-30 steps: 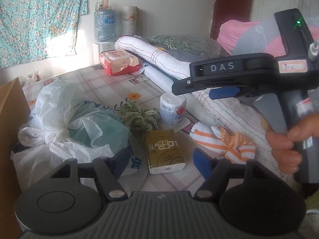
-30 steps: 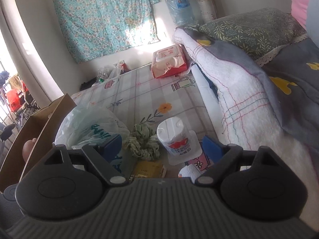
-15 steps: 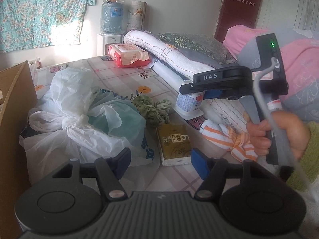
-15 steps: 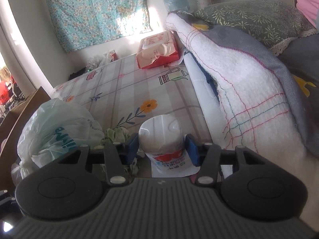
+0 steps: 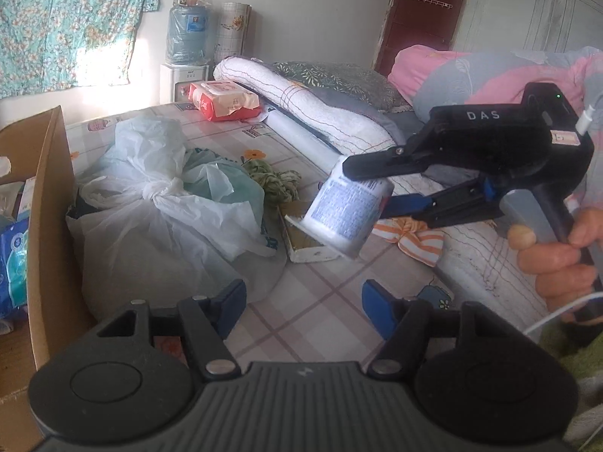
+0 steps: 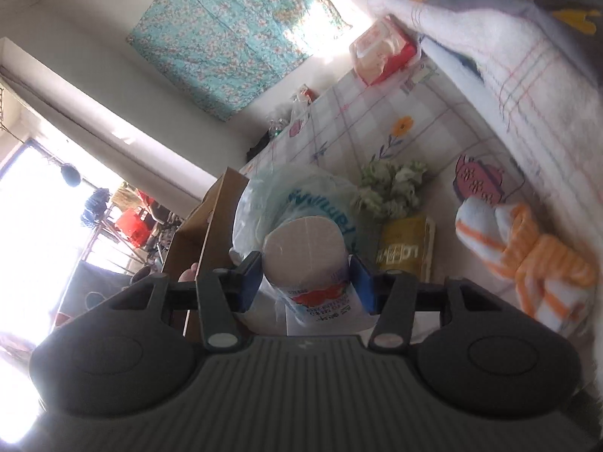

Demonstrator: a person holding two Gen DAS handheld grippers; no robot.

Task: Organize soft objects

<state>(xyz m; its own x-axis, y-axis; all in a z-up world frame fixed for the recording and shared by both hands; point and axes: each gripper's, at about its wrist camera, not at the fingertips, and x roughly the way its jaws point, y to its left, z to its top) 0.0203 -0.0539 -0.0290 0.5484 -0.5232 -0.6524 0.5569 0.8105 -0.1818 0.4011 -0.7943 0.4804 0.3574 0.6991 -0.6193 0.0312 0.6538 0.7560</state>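
Note:
My right gripper (image 6: 306, 282) is shut on a white wrapped tissue roll (image 6: 305, 252), blue pads pressing its two sides. In the left wrist view that roll (image 5: 346, 211) hangs tilted above the bed sheet, held by the right gripper (image 5: 371, 192) in a person's hand. My left gripper (image 5: 301, 309) stands open over bare sheet with nothing between its fingers. On the sheet lie a green scrunched cloth (image 5: 275, 180), a gold tissue pack (image 6: 405, 248) and an orange-striped knotted cloth (image 6: 527, 260).
A cardboard box (image 5: 49, 226) with packs inside stands at the left. Tied plastic bags (image 5: 158, 196) lie beside it. A red wipes pack (image 5: 224, 100) sits at the far end. Folded blankets (image 5: 324, 113) and a pillow line the right side.
The right gripper closed on the tissue roll, lifted it off the sheet and rolled over. The left gripper drew back, so more of the box shows.

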